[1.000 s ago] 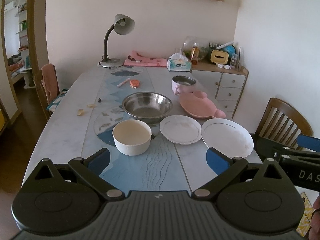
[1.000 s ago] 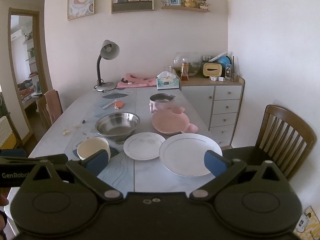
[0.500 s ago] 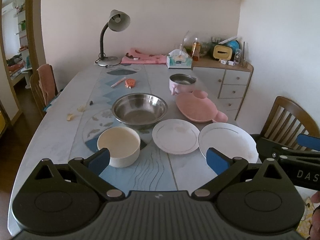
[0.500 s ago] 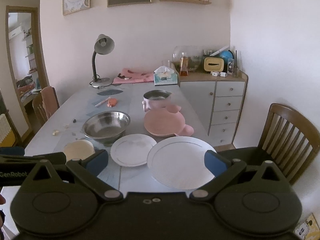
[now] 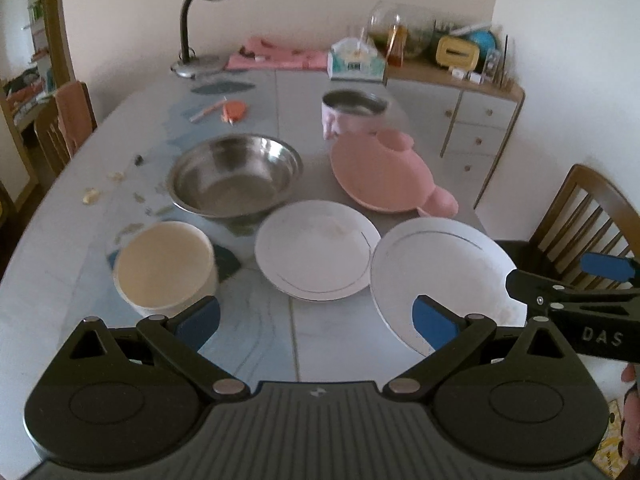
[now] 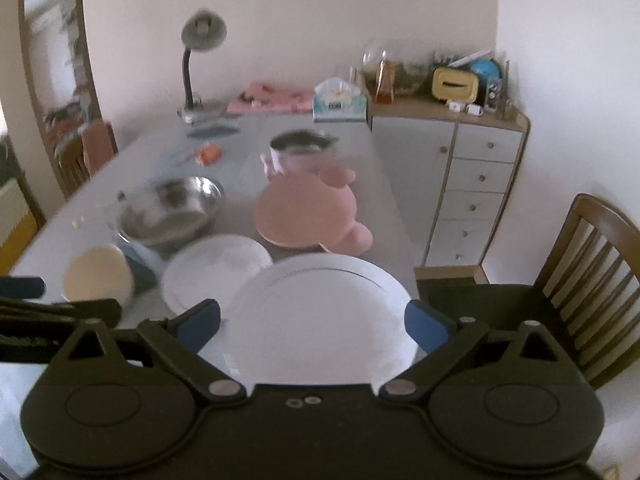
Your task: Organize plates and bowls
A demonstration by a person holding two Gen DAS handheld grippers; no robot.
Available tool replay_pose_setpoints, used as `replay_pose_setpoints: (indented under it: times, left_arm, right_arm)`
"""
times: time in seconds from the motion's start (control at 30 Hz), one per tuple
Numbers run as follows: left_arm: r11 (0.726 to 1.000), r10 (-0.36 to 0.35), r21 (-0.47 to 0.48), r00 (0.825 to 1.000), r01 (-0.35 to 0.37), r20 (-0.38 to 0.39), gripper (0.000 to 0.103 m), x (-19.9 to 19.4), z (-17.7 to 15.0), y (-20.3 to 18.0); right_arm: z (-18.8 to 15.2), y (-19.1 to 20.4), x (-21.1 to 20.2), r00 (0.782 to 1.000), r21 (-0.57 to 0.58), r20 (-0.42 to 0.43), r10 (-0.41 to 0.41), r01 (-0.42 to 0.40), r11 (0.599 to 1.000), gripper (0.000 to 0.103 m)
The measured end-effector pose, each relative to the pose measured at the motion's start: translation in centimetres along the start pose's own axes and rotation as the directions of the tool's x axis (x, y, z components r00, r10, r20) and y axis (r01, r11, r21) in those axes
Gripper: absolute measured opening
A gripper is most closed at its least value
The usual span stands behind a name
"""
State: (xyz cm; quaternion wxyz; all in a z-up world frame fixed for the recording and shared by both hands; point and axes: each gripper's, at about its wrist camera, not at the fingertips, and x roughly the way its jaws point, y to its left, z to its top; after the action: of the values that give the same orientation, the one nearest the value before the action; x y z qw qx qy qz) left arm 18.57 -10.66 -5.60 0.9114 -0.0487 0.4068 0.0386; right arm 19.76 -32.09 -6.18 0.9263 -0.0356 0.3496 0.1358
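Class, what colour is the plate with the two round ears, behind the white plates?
Pink plate, clearest in the left wrist view.

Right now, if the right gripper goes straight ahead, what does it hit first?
Likely the large white plate, lying between the right gripper's open jaws. Beyond it sits the pink plate; motion blur leaves depth unclear.

I am working in a home dining room: wooden chairs (image 5: 588, 216) around the worktop (image 5: 52, 248), desk lamp (image 5: 208, 12), drawer cabinet (image 6: 472, 184), tissue box (image 5: 356, 60).
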Motion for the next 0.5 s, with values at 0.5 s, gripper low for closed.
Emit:
replay_pose_setpoints:
  times: [0.5]
  left_arm:
    - [0.999, -0.022, -0.039, 0.986, 0.016, -0.167, 0.096, 9.0, 1.2, -4.1]
  right_arm:
    - [1.6, -8.0, 11.4, 0.981, -0.08, -0.192, 0.018, -0.034, 0.996, 0.079]
